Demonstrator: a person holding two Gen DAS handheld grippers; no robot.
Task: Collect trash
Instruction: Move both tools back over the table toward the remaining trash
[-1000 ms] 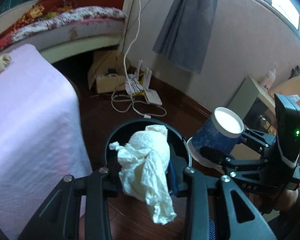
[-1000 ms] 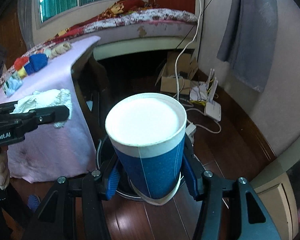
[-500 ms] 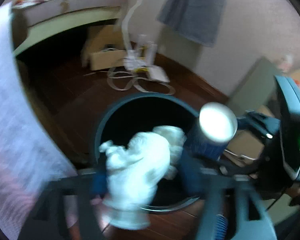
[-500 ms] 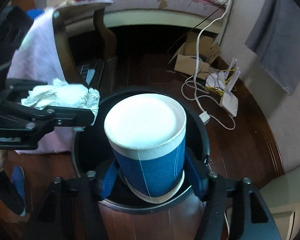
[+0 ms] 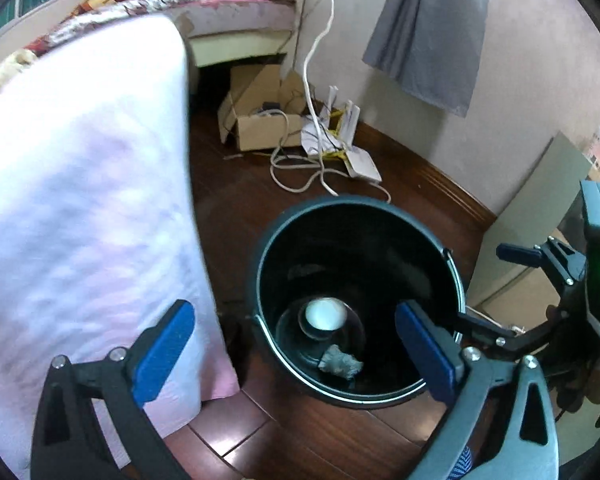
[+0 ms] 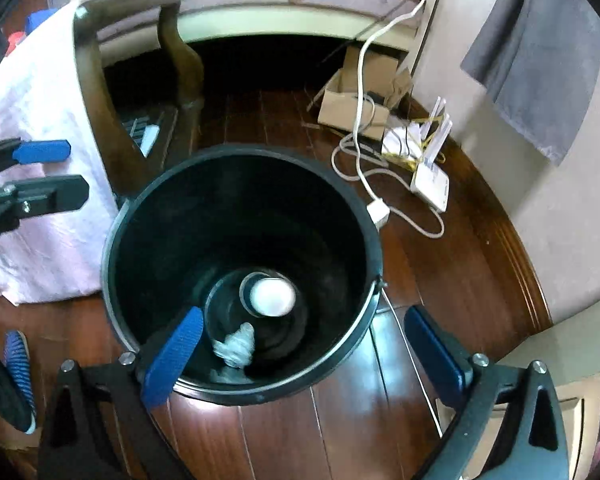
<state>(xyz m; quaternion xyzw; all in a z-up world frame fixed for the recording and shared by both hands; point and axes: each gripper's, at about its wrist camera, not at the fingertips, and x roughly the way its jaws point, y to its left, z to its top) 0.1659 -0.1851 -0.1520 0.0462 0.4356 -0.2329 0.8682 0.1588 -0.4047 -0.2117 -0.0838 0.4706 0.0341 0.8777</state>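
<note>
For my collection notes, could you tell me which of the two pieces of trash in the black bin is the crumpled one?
The tissue wad, greyish and wrinkled, lying at the bottom of the bin. The paper cup beside it keeps its round shape, its white mouth facing up.

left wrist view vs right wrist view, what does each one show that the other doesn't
Only the left wrist view shows the right gripper from outside, its jaws opening and empty, and a grey-green cabinet.

Only the right wrist view shows the left gripper, also opening and empty, a dark wooden table leg and a blue striped slipper.

Both show the black round bin holding the paper cup and crumpled tissue, plus the cardboard box.
</note>
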